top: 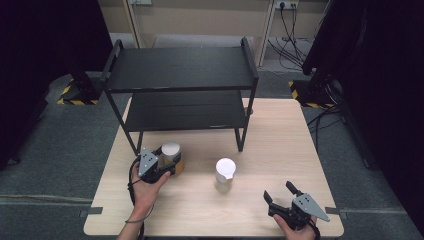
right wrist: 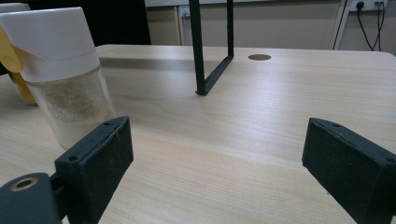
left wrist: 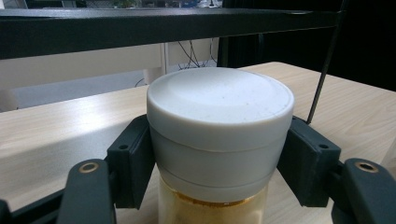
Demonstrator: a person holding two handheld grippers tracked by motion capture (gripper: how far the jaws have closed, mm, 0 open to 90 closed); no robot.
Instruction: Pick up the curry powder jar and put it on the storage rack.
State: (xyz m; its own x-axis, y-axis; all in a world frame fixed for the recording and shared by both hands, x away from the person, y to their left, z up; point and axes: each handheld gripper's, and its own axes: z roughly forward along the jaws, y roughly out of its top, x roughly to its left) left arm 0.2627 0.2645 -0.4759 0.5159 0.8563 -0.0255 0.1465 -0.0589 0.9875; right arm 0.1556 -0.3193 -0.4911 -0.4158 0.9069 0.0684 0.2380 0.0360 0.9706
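Observation:
A jar with a white lid (top: pixel 171 150) and orange-yellow contents stands at the table's front left, just before the black shelf. My left gripper (top: pixel 168 163) is shut on it; in the left gripper view both black pads (left wrist: pixel 133 158) press the sides of the white lid (left wrist: pixel 219 107). A second jar (top: pixel 225 173), white-capped with pale powder, stands alone mid-table. My right gripper (top: pixel 278 190) is open near the front right edge, empty. In the right gripper view that second jar (right wrist: pixel 60 74) stands ahead and left of the wide-apart jaws of my right gripper (right wrist: pixel 215 163).
A black two-tier metal shelf (top: pixel 182 70) stands on the back half of the wooden table (top: pixel 280 145), both tiers bare. Its front right leg (right wrist: pixel 200 51) stands ahead of my right gripper. Dark curtains and cables flank the table.

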